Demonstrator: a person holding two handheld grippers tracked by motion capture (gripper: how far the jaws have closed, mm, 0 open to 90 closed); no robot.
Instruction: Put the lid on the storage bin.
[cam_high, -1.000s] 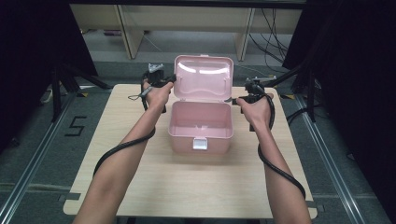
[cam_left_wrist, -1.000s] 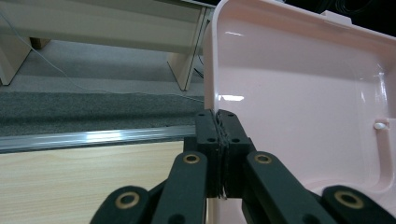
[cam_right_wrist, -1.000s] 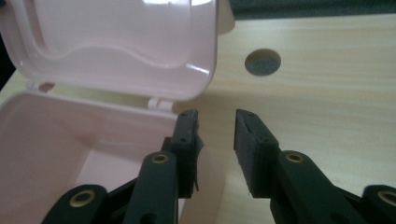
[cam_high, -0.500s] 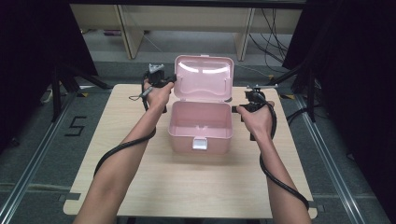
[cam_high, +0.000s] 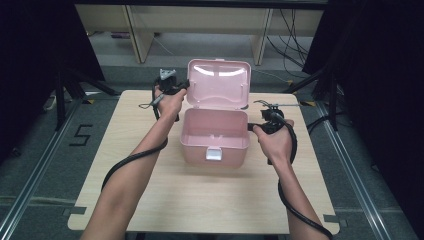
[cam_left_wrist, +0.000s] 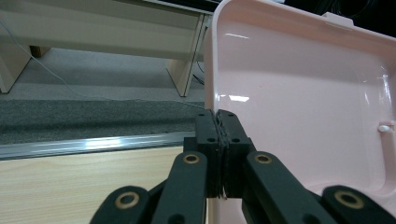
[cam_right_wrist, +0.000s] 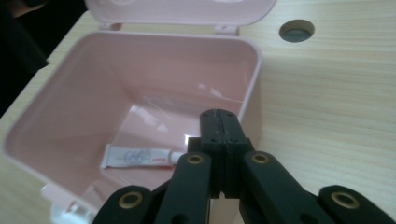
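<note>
the pink box (cam_high: 215, 134) stands open mid-table. the left gripper (cam_left_wrist: 218, 122) pinches the left edge of its raised lid (cam_left_wrist: 303, 93). the right gripper (cam_right_wrist: 219, 122), jaws just closed on nothing, hovers over the box's right wall; a white tube (cam_right_wrist: 140, 157) lies inside the box.

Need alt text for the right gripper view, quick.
The right gripper, jaws shut on nothing, hangs over the near wall of an open pink box. A small white tube lies on the box floor; the wooden table shows beside it.
</note>
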